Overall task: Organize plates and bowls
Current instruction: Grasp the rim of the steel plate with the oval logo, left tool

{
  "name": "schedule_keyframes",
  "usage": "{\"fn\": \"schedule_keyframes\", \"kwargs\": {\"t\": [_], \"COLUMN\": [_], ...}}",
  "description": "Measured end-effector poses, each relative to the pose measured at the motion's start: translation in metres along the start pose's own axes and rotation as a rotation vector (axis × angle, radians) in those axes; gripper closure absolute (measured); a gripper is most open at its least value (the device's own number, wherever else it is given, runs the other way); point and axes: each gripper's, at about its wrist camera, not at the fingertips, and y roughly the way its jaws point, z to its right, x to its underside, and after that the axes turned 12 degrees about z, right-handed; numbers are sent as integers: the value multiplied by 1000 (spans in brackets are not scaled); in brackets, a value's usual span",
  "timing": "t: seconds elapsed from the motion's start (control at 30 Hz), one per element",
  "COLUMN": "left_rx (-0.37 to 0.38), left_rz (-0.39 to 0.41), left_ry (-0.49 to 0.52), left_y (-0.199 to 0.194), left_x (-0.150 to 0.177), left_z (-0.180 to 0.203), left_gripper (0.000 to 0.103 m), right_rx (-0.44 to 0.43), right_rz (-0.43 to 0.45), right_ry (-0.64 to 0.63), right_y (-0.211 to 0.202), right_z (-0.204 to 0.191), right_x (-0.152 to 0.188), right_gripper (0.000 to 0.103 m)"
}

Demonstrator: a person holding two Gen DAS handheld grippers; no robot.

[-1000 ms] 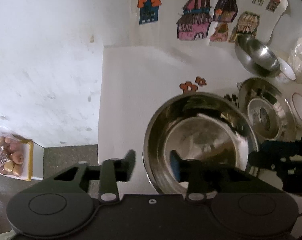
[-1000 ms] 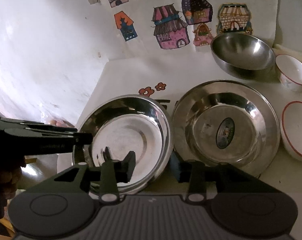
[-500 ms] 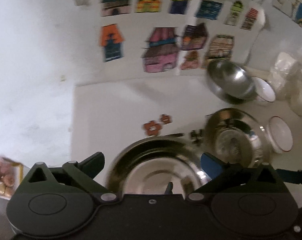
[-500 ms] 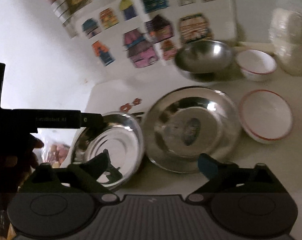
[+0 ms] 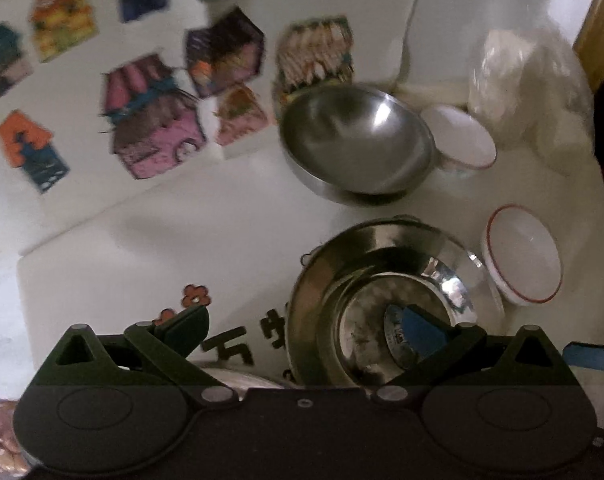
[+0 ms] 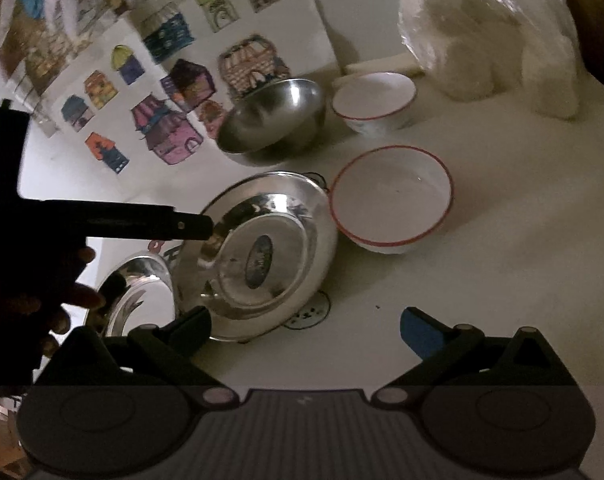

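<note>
A large steel plate [image 6: 262, 256] with a blue sticker lies mid-table; it also shows in the left wrist view [image 5: 382, 308]. A second steel plate [image 6: 142, 296] lies to its left, partly hidden by the hand. A deep steel bowl [image 6: 274, 116] [image 5: 354, 148] stands at the back. A red-rimmed white bowl [image 6: 390, 200] [image 5: 522, 256] sits right of the large plate, a smaller one [image 6: 376, 98] [image 5: 462, 140] behind it. My left gripper [image 5: 302, 328] is open and empty above the plates. My right gripper [image 6: 306, 328] is open and empty above the table's front.
House stickers [image 6: 166, 132] cover the white wall behind the table. A plastic bag of white material [image 6: 490, 36] lies at the back right. The left gripper's body and the hand holding it [image 6: 62, 240] reach in from the left. The table's left edge [image 5: 22, 280] is near.
Both grippers have opened wide, lifted and swung right. The second steel plate has slid out of the left view's centre, and the white bowls and the bag have come into fuller view.
</note>
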Motion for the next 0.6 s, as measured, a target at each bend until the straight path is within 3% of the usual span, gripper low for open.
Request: {"fn": "schedule_keyframes", "kwargs": {"t": [0.4, 0.6], "left_rx": [-36, -46], "left_rz": [-108, -130], "left_ry": [175, 186], "left_y": [29, 32], "left_x": [-4, -7], "left_z": [11, 14], "left_gripper": [1, 1], "right_rx": [-17, -22], "right_rz": [-16, -26], "right_ry": [28, 20], "right_y": [25, 35], "right_z": [1, -2], "right_x": [6, 5], "right_gripper": [1, 13]}}
